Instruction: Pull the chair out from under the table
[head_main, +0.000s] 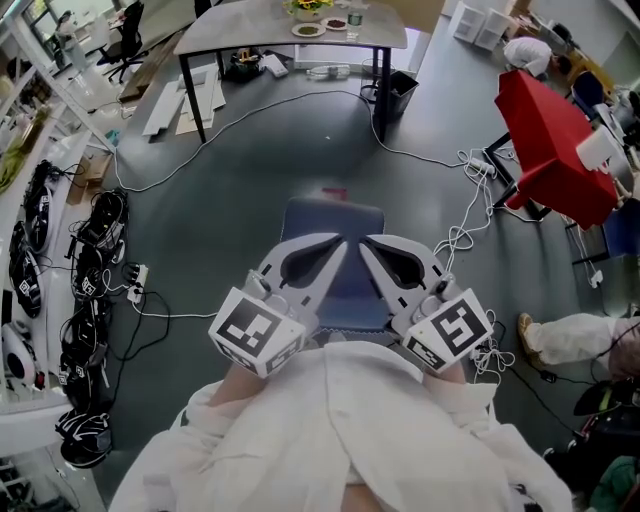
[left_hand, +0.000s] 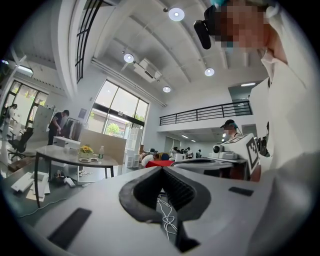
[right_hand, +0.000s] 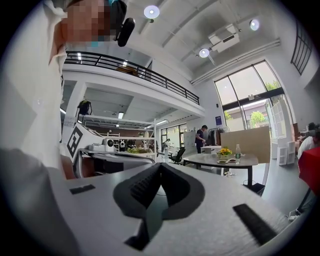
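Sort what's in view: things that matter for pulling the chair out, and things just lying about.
For the job: chair; table; left gripper and right gripper, both shut and empty.

Lying about: white cables; black bin; red table; flowers.

Chair (head_main: 334, 218) partly hidden; table (head_main: 250, 30) cropped at top.

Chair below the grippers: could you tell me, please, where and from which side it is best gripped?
Probably the chair's near edge, from the person's side: its flat blue surface lies directly under the shut left gripper and right gripper, far edge toward the table. Any backrest cannot be made out.
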